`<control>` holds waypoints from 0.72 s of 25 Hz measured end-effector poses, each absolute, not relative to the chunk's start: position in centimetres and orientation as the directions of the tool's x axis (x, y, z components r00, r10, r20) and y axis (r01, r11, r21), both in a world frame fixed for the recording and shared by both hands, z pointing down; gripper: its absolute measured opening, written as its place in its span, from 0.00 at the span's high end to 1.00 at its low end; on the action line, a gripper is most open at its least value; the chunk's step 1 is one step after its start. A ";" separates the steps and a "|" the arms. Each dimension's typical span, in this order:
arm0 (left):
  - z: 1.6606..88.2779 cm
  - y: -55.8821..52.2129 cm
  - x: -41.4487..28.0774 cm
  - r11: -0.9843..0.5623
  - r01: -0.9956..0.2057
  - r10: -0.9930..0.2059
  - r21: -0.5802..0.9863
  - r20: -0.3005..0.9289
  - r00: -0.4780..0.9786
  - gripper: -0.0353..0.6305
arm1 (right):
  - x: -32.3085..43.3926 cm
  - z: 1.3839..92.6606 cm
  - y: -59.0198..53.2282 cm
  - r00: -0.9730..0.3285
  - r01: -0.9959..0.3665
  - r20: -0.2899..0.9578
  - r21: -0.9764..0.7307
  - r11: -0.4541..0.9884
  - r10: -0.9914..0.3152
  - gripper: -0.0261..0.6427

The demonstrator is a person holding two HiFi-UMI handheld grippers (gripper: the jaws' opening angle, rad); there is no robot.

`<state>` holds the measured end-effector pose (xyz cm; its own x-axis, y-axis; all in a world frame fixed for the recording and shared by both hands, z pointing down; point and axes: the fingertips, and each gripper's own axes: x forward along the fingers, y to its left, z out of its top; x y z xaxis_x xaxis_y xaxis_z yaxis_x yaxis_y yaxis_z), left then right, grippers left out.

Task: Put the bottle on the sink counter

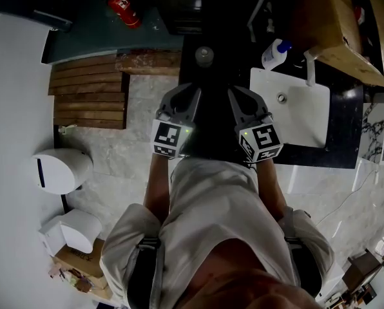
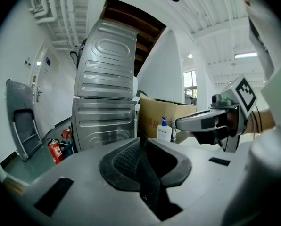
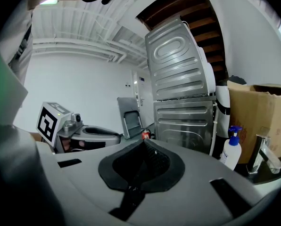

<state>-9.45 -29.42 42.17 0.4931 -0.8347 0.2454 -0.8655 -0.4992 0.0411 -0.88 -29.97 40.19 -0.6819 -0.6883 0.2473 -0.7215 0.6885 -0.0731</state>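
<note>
The bottle [image 1: 274,55], white with a blue pump, is seen upright on the dark desk [image 1: 346,121], towards its far edge. It is placed just beside the far left corner of the white sink [image 1: 301,118], near the faucet [image 1: 310,69]. The left tongs [image 1: 191,94] and right tongs [image 1: 236,94] are held closed and empty, side by side, well apart from the bottle.

Pale marble-look floor [image 1: 134,134] under me, with a wooden slat platform [image 1: 89,92] on it to my left. Ahead I see two steel machines [image 2: 105,98] stacked, and a red fire extinguisher [image 2: 54,150] beside them. White wall [image 3: 84,91], ceiling strip light [image 2: 245,55], bright window [image 2: 189,81] beyond.
</note>
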 end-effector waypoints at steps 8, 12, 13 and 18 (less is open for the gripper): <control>42.4 -29.0 -9.6 -0.491 -0.870 -0.837 0.045 0.252 0.486 0.88 | -0.9 40.4 -29.5 -0.686 -0.717 0.253 -0.078 0.693 -0.682 0.97; 42.7 -29.1 -9.6 -0.489 -0.871 -0.837 0.048 0.256 0.484 0.88 | -0.9 40.5 -29.5 -0.687 -0.716 0.254 -0.078 0.694 -0.680 0.97; 42.7 -29.1 -9.6 -0.489 -0.871 -0.837 0.049 0.256 0.484 0.88 | -0.9 40.5 -29.6 -0.687 -0.716 0.254 -0.078 0.694 -0.681 0.97; 42.6 -29.3 -9.4 -0.490 -0.870 -0.836 0.049 0.255 0.485 0.88 | -0.8 40.6 -29.8 -0.686 -0.716 0.256 -0.076 0.694 -0.681 0.97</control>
<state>-9.45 -29.31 42.64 0.4853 -0.8364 0.2547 -0.8703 -0.4901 0.0486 -0.79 -29.75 40.56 -0.6863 -0.6808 0.2559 -0.7163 0.6936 -0.0759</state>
